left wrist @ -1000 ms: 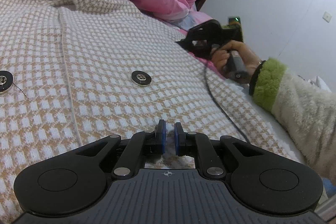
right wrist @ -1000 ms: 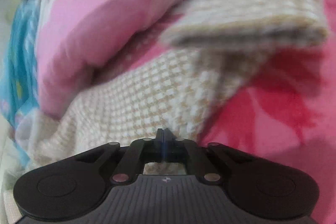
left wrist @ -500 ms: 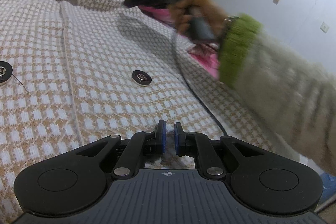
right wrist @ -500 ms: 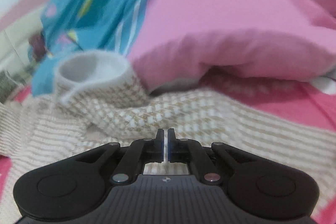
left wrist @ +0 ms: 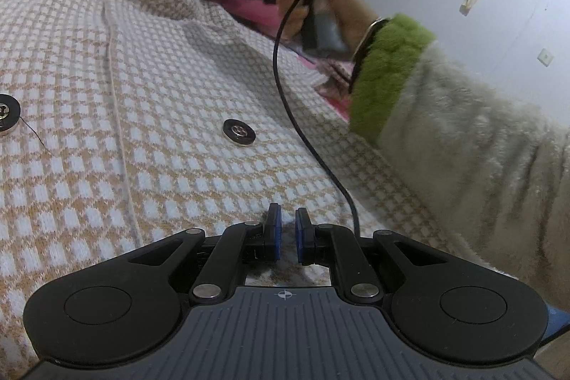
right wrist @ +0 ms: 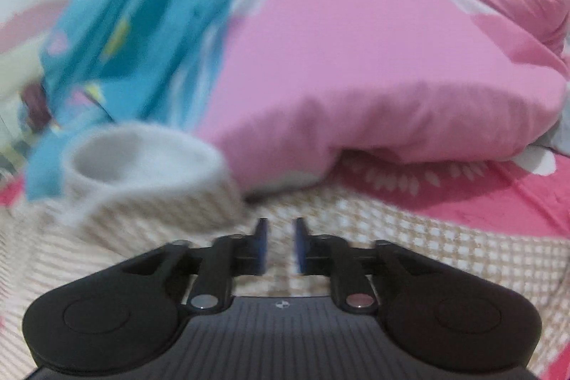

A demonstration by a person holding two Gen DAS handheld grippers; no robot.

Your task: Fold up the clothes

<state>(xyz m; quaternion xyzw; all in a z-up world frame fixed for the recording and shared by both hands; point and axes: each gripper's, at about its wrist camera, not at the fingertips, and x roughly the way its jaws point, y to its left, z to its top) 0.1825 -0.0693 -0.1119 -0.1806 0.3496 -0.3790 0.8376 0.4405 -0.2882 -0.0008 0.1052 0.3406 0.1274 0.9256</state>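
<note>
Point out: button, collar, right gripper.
button (left wrist: 239,133): left wrist view, centre of the dark face.
collar (right wrist: 142,162): right wrist view, white lining of the rolled edge.
right gripper (right wrist: 279,246): right wrist view, gap midway between fingertips; jaws opening, nothing between.

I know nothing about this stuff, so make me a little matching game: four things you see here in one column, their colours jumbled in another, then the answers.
Things:
1. cuff
2. cable
3. quilt
4. jacket

Colours:
A. pink
B. tan and white check
C. green
D. black

Pairs: 1-C, 2-D, 3-A, 4-B
</note>
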